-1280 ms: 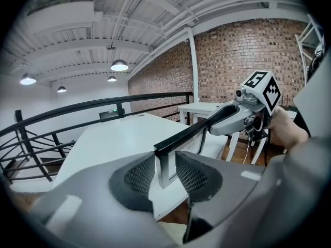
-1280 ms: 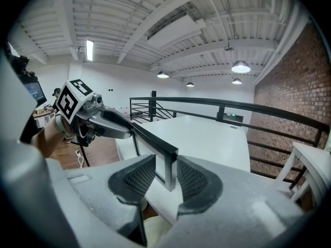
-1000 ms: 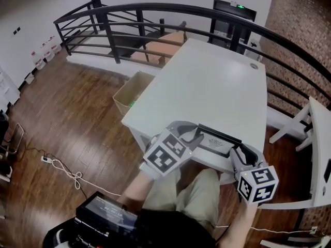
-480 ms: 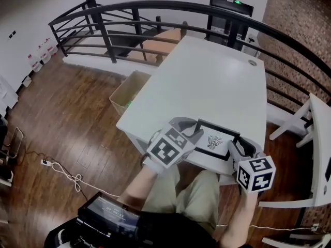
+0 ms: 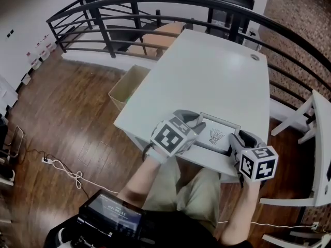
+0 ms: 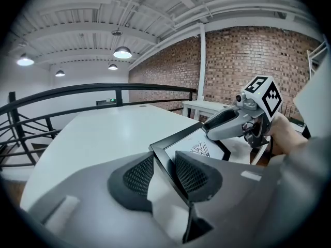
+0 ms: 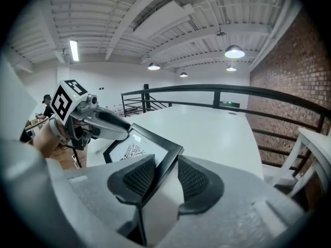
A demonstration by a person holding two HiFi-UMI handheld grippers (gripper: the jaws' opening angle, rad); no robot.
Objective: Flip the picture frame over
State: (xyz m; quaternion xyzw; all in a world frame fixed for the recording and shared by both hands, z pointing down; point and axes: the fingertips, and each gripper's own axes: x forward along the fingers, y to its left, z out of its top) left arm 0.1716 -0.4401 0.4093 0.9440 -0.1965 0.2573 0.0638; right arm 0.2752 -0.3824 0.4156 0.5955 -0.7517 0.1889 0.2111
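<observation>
The black picture frame lies face up, its line drawing showing, near the front edge of the white table. My left gripper is shut on the frame's left edge; in the left gripper view that edge runs between the pads of the left gripper. My right gripper is at the frame's right edge. Its jaws are opening, and the frame still sits between the pads of the right gripper, leaning on one with a gap at the other.
A black railing curves round the table's far side. A cardboard box stands on the wood floor to the left. White furniture is at the right. The person's legs are under the front edge.
The frame has come down from a raised tilt to lie nearly flat on the table, and both grippers sank with it. The right jaws have widened slightly.
</observation>
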